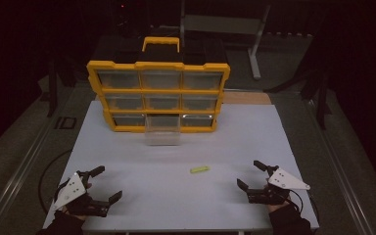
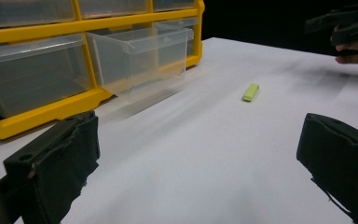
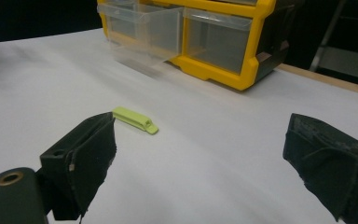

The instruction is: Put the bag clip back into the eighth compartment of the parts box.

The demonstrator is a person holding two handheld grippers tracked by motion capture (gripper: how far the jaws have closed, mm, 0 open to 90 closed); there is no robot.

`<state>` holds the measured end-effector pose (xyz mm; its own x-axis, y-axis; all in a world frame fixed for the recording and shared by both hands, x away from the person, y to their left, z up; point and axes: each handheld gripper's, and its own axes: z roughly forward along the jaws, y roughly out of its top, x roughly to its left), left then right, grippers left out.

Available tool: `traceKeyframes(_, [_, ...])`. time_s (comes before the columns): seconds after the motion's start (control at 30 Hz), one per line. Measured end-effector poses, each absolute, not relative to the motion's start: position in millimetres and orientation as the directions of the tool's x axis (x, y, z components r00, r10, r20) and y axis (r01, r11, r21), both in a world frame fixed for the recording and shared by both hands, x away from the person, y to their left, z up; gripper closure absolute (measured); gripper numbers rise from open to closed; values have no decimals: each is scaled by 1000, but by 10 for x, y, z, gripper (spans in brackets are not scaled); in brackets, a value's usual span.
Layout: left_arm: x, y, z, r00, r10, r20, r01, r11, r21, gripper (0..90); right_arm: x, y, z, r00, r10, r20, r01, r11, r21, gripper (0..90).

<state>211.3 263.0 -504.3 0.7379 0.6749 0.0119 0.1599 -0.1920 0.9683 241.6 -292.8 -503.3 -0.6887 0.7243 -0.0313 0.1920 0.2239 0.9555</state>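
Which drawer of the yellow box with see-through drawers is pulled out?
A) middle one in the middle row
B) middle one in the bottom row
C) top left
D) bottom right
B: in the yellow plastic organizer, the clear plastic drawer in the middle of the bottom row sticks out over the white table, while the others sit flush.

No legible text or labels anywhere.

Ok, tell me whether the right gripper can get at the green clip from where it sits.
Probably yes: the right gripper is open, and bare table lies between it and the green clip.
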Motion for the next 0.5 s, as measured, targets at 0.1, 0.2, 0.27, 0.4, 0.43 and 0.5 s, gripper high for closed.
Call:
traceKeyframes(0.1, [2107, 2626, -5042, 736, 676, 17, 156, -194, 968, 1, 2403, -2921, -5027, -688, 725, -35, 190, 226, 955, 92])
traceKeyframes(0.2, [2110, 2630, -5051, 733, 680, 15, 163, -197, 967, 1, 2408, -2924, -5032, -693, 721, -22, 200, 222, 954, 92])
traceKeyframes(0.27, [2113, 2635, -5052, 729, 684, 12, 165, -193, 967, 1, 2398, -2912, -5042, -693, 721, -9, 212, 216, 953, 92])
traceKeyframes(0.4, [2114, 2634, -5053, 730, 683, 13, 167, -198, 966, 1, 2386, -2899, -5039, -693, 721, -17, 206, 220, 954, 92])
traceKeyframes(0.43, [2113, 2627, -5059, 731, 683, 19, 167, -206, 964, 1, 2384, -2898, -5037, -693, 721, -16, 206, 220, 954, 93])
traceKeyframes(0.5, [2115, 2622, -5066, 732, 681, 21, 172, -215, 961, 1, 2385, -2895, -5040, -691, 723, -20, 207, 224, 953, 93])
